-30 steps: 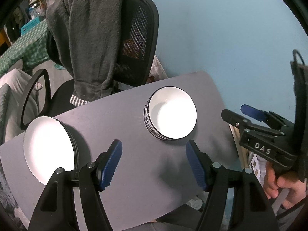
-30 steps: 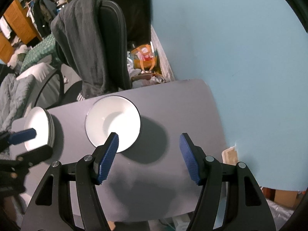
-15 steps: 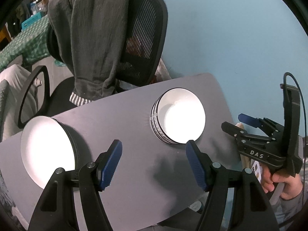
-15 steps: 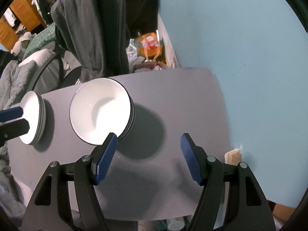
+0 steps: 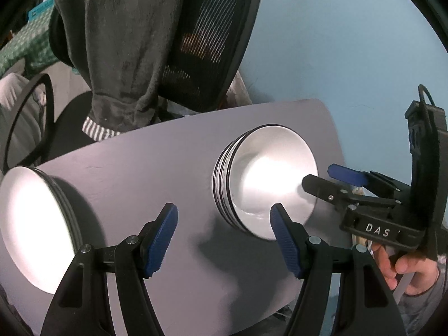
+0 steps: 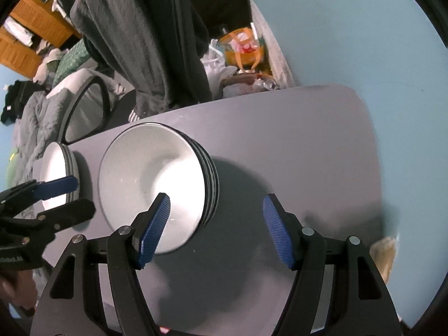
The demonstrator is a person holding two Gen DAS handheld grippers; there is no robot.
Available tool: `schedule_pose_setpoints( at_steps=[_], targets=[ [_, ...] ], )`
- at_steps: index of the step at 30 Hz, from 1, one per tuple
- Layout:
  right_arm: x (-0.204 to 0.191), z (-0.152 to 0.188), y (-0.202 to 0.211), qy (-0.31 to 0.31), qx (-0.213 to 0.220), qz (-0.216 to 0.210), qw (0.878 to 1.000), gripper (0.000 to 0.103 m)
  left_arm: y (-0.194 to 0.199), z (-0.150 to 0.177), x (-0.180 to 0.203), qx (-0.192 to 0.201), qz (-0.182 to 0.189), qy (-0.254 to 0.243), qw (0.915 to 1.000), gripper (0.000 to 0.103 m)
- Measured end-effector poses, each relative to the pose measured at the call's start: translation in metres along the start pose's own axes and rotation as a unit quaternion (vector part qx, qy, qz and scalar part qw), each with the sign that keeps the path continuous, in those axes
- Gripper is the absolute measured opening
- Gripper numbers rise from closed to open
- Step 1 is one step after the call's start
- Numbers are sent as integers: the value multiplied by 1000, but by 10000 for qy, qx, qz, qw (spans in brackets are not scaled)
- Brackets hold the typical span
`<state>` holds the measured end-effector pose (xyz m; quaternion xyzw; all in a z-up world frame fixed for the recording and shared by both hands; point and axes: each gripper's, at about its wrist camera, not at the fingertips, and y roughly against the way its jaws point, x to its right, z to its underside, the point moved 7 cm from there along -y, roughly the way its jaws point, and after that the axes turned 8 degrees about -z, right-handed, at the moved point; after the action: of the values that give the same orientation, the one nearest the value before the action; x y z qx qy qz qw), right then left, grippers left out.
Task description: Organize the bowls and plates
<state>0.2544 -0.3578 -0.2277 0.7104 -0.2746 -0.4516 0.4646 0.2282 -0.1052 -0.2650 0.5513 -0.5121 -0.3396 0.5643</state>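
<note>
1. Looking down through both cameras, I am seeing a small grey table (image 5: 168, 168) with a stack of bowls (image 5: 266, 182) and a stack of plates (image 5: 33, 224) on it.
2. I am holding the left gripper (image 5: 224, 238) above the table, and its blue pads are standing wide apart with nothing between them.
3. I am seeing bare table top under the gap, with the bowls near its right pad.
4. I am holding the right gripper (image 6: 215, 229) wide too, with nothing between its pads.
5. Its left pad is showing in front of the near rim of the bowls (image 6: 151, 179), but I cannot tell if it is touching.
6. The bowls are sitting near the middle of the table, white inside with dark rims.
7. The plates (image 6: 56, 173) are sitting at the left end of the table, well apart from the bowls.
8. I am seeing the right gripper (image 5: 336, 180) from the left camera too, close to the right side of the bowls, with a hand (image 5: 403, 271) holding its handle.
9. A black chair (image 5: 210, 42) is standing behind the table, with a dark grey towel (image 5: 120, 42) hanging over its back.
10. A light blue wall (image 5: 336, 42) is rising to the right of the table.
</note>
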Motion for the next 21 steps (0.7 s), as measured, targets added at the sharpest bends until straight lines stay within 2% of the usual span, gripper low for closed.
schedule_pose_setpoints(
  at_steps=[19,21],
  targets=[
    [15,-10,-39,200,-615,-323,9974,68,-53,-12,-1,-499,81,500,9975,70],
    [15,-10,-41,215,-663,-349,9970,61,-56,-13,-2,-544,119,558,9969,70]
  ],
)
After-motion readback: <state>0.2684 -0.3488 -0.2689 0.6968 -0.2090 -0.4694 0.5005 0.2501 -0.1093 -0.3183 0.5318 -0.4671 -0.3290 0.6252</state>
